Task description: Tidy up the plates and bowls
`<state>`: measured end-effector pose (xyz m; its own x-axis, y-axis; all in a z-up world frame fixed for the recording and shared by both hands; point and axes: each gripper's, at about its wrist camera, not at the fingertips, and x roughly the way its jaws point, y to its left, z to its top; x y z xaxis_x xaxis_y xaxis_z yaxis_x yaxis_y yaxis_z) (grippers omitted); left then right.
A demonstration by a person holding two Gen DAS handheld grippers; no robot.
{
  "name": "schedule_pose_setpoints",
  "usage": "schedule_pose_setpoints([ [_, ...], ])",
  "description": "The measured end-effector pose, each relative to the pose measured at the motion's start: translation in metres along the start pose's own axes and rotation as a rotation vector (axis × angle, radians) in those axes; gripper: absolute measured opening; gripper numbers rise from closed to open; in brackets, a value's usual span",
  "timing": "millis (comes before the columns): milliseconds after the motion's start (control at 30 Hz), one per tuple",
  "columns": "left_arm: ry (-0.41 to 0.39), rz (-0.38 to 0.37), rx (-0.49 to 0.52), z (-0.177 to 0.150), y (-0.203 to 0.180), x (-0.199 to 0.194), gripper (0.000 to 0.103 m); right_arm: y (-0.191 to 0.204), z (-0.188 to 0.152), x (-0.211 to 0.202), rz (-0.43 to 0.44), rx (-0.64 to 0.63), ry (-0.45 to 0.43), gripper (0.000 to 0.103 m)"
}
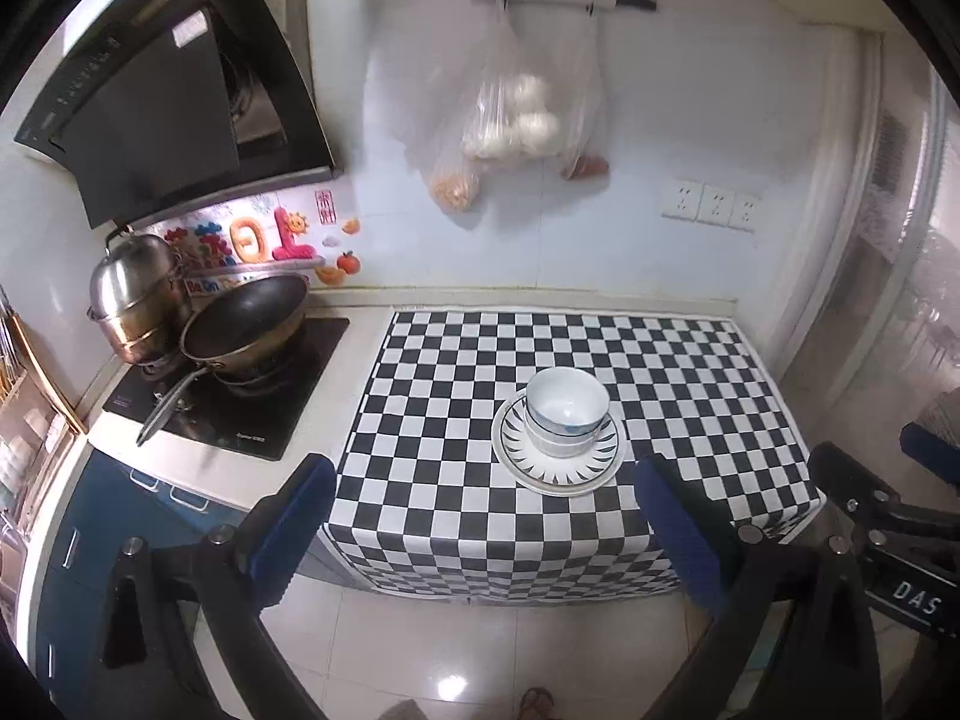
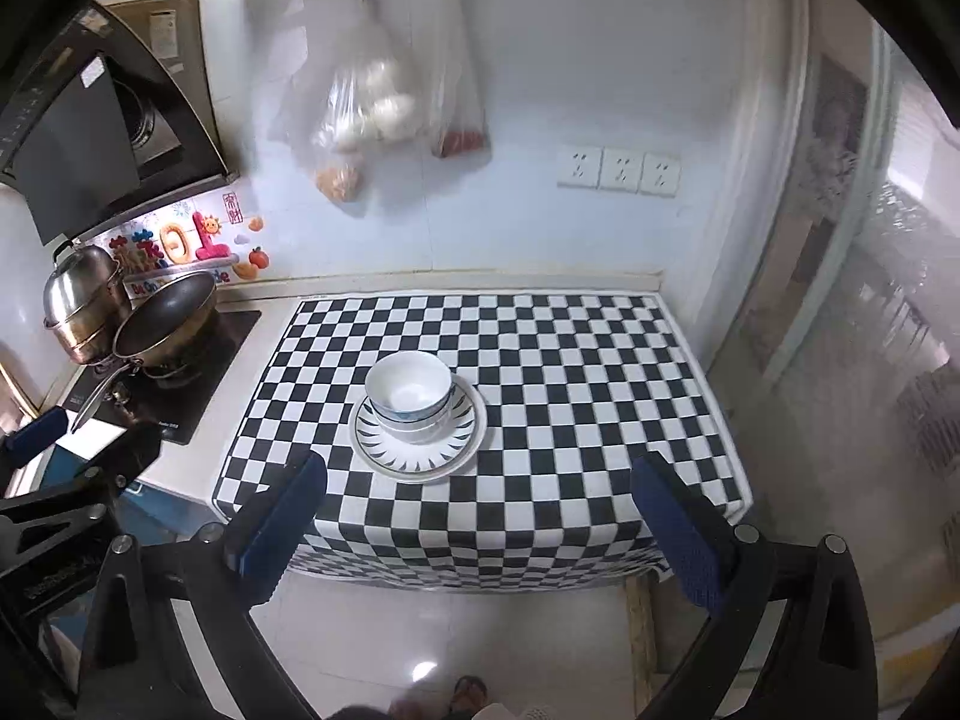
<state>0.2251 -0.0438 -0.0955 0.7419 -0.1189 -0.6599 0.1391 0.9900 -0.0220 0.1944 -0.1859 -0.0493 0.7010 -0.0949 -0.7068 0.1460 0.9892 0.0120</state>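
Bowls [image 1: 567,420] nested on stacked plates [image 1: 558,462], centre of counter [image 1: 456,384]; left hand-held gripper [image 1: 480,516] and right hand-held gripper [image 2: 480,516] both wide open, empty.

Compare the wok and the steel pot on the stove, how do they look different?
The wok is dark inside, open and tilted; the steel pot is shiny silver, upright and shut under a domed lid. The wok is wide and shallow with a long handle reaching toward the camera; the steel pot is tall and stacked in tiers, with a dark knob on its lid. Both sit side by side on the black stove, left of the checkered cloth.
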Motion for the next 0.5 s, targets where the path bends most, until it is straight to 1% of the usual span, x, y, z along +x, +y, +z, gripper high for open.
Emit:
schedule_pose_setpoints([
  [200,-0.046,-0.019,0.015,-0.022,0.018,-0.044,0.102,0.011,-0.031,-0.056,-0.041,0.03,-0.046,0.103],
  [500,-0.073,-0.019,0.05,-0.061,0.051,-0.105,0.102,0.041,-0.082,-0.133,-0.083,0.075,-0.085,0.103],
])
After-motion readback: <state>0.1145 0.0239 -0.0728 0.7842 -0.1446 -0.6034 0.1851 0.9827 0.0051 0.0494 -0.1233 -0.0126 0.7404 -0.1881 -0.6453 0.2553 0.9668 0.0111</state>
